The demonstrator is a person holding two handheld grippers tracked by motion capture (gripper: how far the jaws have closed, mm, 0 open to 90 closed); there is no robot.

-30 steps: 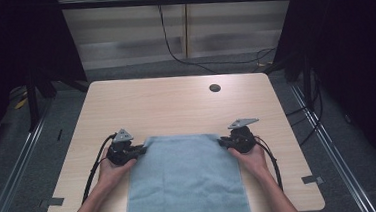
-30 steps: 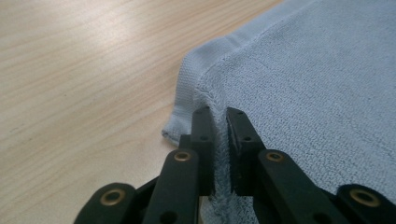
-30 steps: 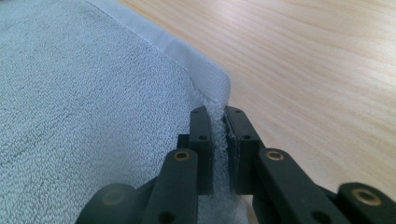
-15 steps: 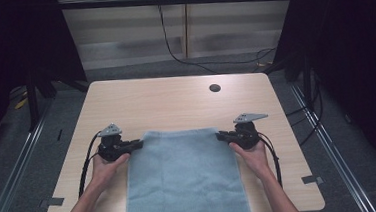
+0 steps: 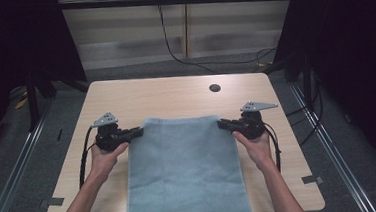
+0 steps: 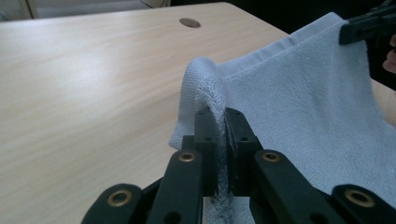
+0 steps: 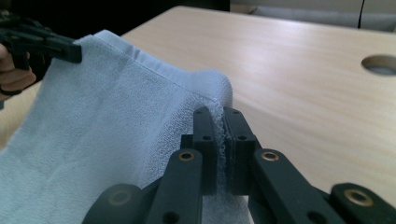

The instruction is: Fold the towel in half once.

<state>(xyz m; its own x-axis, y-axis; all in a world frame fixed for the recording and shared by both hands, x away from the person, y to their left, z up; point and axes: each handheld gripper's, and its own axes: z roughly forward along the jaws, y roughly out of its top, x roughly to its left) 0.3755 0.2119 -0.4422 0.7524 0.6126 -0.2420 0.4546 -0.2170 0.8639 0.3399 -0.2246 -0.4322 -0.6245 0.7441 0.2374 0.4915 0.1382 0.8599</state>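
A pale blue towel [image 5: 185, 171] hangs stretched between my two grippers over the front half of the wooden table [image 5: 165, 95], and its lower end runs off the table's near edge. My left gripper [image 5: 138, 132] is shut on the towel's far left corner [image 6: 205, 88]. My right gripper [image 5: 221, 124] is shut on the far right corner [image 7: 212, 88]. In the left gripper view the right gripper [image 6: 369, 25] pinches the far end of the towel's hem. The right gripper view has the left gripper [image 7: 46, 44] at its upper left, clamped on the hem.
A round cable hole [image 5: 215, 87] sits in the table's far right part. Black curtains stand at both sides, and a cable [image 5: 172, 47] hangs down the back wall. Metal floor rails [image 5: 14, 163] run along both sides of the table.
Both grippers have risen with the towel's far corners and moved apart, so the far edge is now taut and off the table.
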